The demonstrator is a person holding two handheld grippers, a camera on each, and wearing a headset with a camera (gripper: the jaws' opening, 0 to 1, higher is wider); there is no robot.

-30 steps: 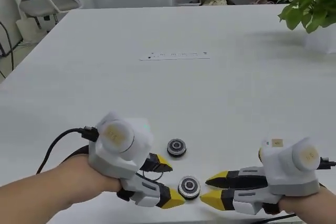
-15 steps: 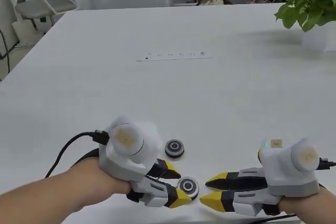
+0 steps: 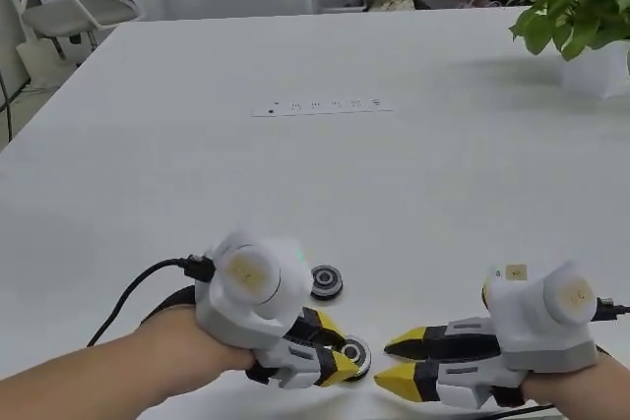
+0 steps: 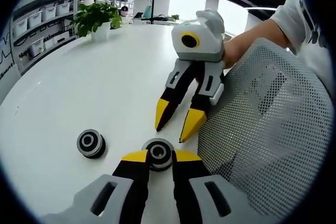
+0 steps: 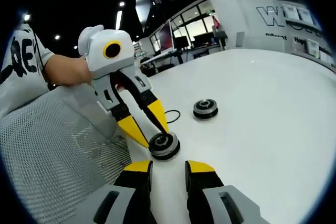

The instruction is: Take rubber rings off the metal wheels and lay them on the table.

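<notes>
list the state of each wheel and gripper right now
near wheel: flat on the table, dark ring on
far wheel: flat on the table, dark ring on, untouched
left gripper: jaws bracket the near wheel, tips at its rim; firm grip unclear
right gripper: open, nothing between its jaws, aimed at the near wheel

The white table (image 3: 443,194) carries two metal wheels with dark rims, the near wheel (image 3: 355,353) close to its front edge and the far wheel (image 3: 326,281) just beyond, a socket strip (image 3: 315,105) at mid-table, and a potted plant (image 3: 579,19) at the far right.
</notes>
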